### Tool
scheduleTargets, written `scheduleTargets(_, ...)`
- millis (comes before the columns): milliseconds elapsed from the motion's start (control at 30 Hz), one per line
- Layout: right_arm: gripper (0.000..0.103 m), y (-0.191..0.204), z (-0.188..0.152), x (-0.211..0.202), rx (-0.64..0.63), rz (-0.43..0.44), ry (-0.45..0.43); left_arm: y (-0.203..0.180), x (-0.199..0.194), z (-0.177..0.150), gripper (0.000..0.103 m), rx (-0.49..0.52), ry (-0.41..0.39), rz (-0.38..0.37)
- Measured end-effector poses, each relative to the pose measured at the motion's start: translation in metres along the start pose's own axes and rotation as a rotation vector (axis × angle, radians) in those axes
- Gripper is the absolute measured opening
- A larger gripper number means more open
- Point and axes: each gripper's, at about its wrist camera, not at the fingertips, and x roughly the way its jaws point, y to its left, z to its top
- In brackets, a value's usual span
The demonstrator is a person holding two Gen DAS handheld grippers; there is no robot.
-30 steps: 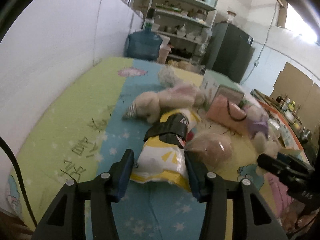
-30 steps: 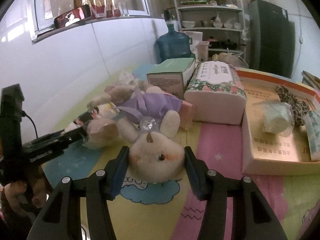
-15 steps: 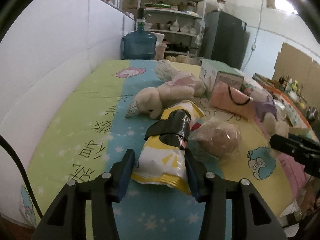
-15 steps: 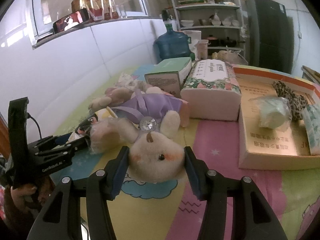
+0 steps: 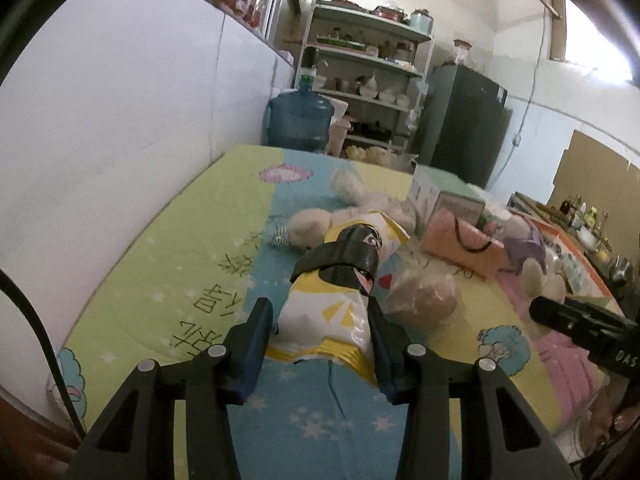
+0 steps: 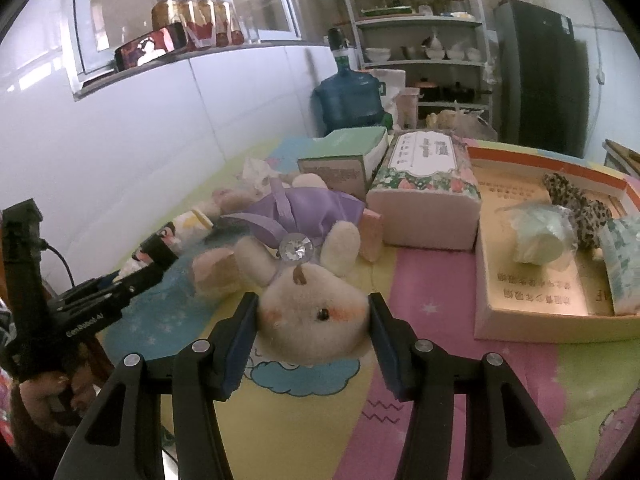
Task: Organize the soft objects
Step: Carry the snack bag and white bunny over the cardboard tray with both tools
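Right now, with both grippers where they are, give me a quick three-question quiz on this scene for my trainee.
1. True or false: the plush rabbit's head sits between the fingers of the right gripper.
2. What colour is the rabbit's dress? A red, B purple, C black.
3. Fill in: the leopard-print cloth lies inside the box with the ___ rim.

Key: 1 true; 2 B; 3 orange.
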Motion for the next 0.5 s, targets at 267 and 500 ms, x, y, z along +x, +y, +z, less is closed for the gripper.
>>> scheduleTargets(267, 0.056, -0.001, 0.001, -0.014, 0.001, -0.002, -0.032, -0.012, -0.020, 0.009, 0.046, 0.007, -0.042, -0.025)
scheduleTargets(500, 0.056, -0.004, 0.004, -0.029, 0.008, -0.011, -0.065, -0.035, -0.031, 0.014, 0.046, 0.025, -0.064, -0.041)
